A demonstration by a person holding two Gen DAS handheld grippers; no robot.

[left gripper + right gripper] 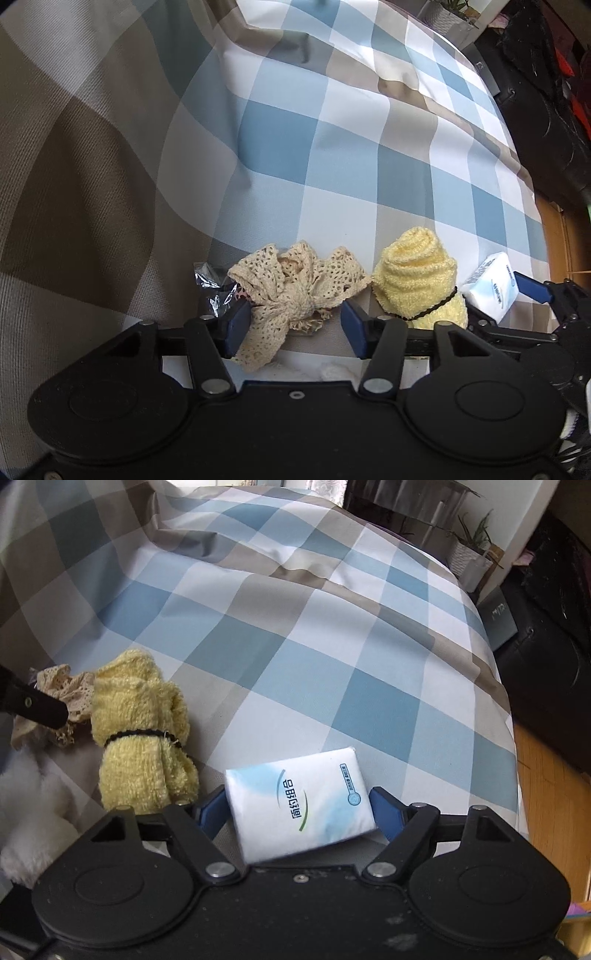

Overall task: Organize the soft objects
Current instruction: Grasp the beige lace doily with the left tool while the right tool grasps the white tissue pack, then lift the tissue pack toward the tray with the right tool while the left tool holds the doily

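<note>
Three soft items lie in a row on the checked bed cover, low in the left wrist view: a beige lace bundle at lower centre, a yellow knitted roll touching its right side, and a white tissue pack at the far right.

The left gripper has its jaws spread; the left pad touches the lace, the right pad stands clear, so nothing is pinched. The right gripper straddles the tissue pack with jaws spread on either side; firm contact cannot be confirmed.

Handling, as judged:
- Lace bundle: light, limp, snag-prone. Grip at the central knot.
- Yellow roll: light, compressible. Grip at the black band.
- Tissue pack: light, slick film, crushable. Grip across the short sides with modest pressure.
</note>
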